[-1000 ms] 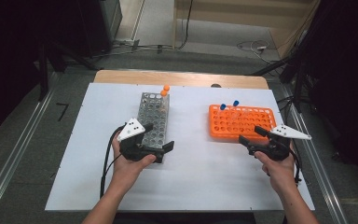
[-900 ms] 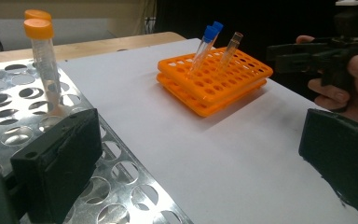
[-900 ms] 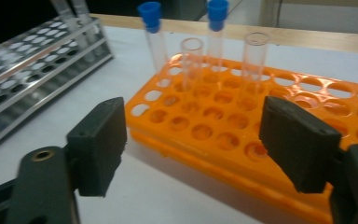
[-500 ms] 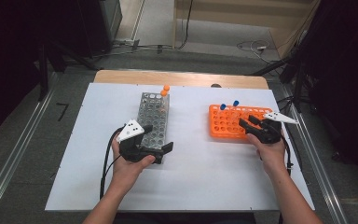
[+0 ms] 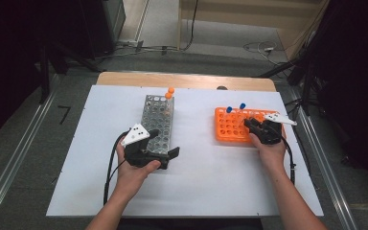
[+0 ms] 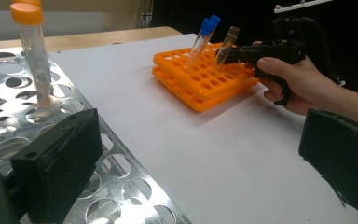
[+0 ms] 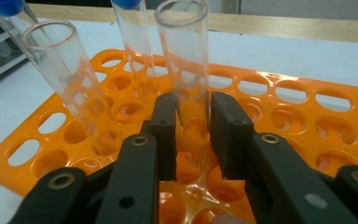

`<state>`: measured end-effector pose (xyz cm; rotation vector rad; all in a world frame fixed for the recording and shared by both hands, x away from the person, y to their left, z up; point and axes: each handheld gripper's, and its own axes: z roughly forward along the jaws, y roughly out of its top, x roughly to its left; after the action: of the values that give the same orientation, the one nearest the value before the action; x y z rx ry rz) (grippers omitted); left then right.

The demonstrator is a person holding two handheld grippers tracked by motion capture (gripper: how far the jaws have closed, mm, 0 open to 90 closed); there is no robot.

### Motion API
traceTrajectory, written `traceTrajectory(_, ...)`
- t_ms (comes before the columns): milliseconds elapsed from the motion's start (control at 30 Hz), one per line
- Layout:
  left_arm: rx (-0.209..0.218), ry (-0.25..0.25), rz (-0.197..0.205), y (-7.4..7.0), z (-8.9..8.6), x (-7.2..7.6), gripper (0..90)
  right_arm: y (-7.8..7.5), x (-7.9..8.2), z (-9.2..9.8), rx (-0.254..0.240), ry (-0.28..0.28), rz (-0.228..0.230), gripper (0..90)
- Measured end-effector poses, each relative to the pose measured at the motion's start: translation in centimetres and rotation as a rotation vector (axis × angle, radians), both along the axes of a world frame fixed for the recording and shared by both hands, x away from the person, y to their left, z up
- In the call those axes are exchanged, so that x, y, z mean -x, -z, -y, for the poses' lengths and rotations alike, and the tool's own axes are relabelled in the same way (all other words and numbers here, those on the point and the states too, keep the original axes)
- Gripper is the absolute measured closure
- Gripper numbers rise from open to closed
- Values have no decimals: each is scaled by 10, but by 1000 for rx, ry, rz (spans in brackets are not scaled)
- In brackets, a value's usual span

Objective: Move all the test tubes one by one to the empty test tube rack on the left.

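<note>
Orange plastic marks the tube rack (image 5: pixel 235 125) on the right half of the white tabletop (image 5: pixel 196 182) in the high view, with two blue-capped tubes (image 5: pixel 229 110) standing at its far edge. The right claw (image 5: pixel 249 123) reaches over the rack's right part, held in the person's right hand (image 5: pixel 268 143). On the left half a metal rack (image 5: pixel 157 122) runs away from the person, with two orange-capped tubes (image 5: pixel 169 93) at its far end. The left claw (image 5: pixel 170 154) sits at the metal rack's near end, held in the left hand (image 5: pixel 134 170).

From the left gripper view, one jaw lies over the perforated top of the metal rack (image 6: pixel 9 93) and the other stands well apart at the right edge, so the left claw is wide with nothing pressed between. An orange-capped tube (image 6: pixel 32 51) stands in the rack. Farther off, the right claw (image 6: pixel 226 53) meets a clear open tube (image 6: pixel 227 43) that leans in the orange rack (image 6: pixel 200 79), near two blue-capped tubes (image 6: pixel 205 35).

Seen in the right gripper view, the right claw (image 7: pixel 192 135) has just been closing, and its pads now press on the lower part of the clear open tube (image 7: pixel 186 60), which stands upright in a hole of the orange rack (image 7: pixel 289 121). Another open tube (image 7: pixel 65 74) leans just to its left
</note>
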<state>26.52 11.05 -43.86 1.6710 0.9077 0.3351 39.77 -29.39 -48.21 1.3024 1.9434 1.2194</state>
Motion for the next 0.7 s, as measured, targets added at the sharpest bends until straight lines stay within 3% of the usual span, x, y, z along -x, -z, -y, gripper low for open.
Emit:
traceTrajectory(233,-5,-2,5,0,1,1,0,-4,3,1,3,8,25,742)
traceTrajectory(433,-6,-2,5,0,1,1,0,-19,13,10,-34,11,66,744)
traceTrajectory(700,-11,3,12,-1,3,2,0,-34,33,15,-61,-33,101,744)
